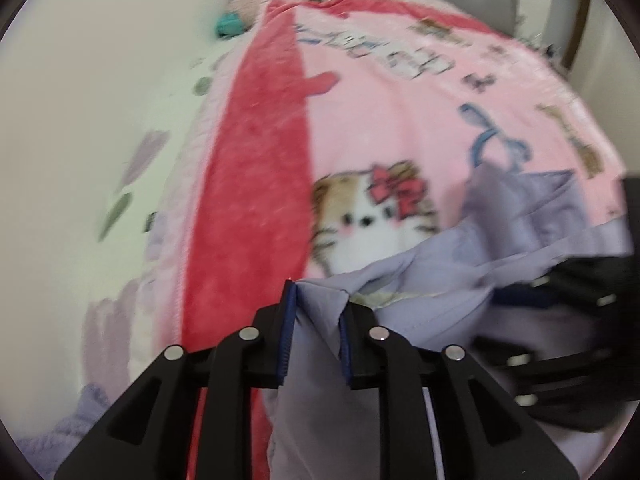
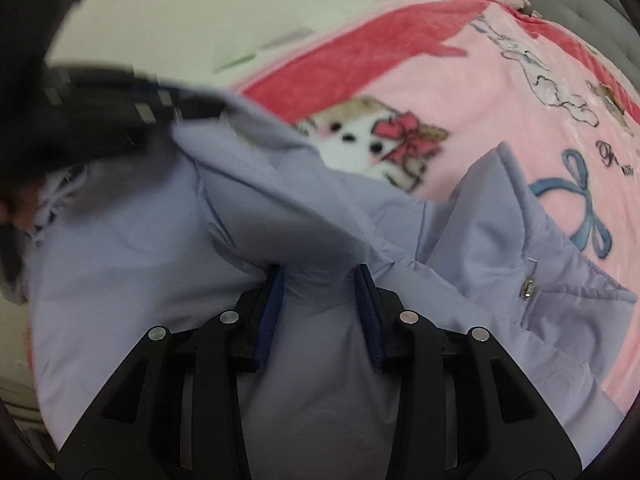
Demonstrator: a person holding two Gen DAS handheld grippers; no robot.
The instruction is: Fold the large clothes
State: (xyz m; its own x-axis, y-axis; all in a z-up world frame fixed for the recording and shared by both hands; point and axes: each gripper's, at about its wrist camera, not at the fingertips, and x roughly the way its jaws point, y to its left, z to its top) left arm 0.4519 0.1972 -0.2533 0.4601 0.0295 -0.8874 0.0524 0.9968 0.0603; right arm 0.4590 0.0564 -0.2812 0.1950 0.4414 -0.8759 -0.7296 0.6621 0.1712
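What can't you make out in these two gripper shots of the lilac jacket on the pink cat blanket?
- Left wrist view: the right gripper is motion-blurred at the frame's right edge; its grip is unreadable there.
- Left wrist view: the teal object near the headboard is too small and blurred to identify.
- Right wrist view: the left gripper is a dark smear.
- Both views: the lilac jacket runs off the bottom edge, so its overall shape stays hidden.
- Blanket lettering is unreadable.
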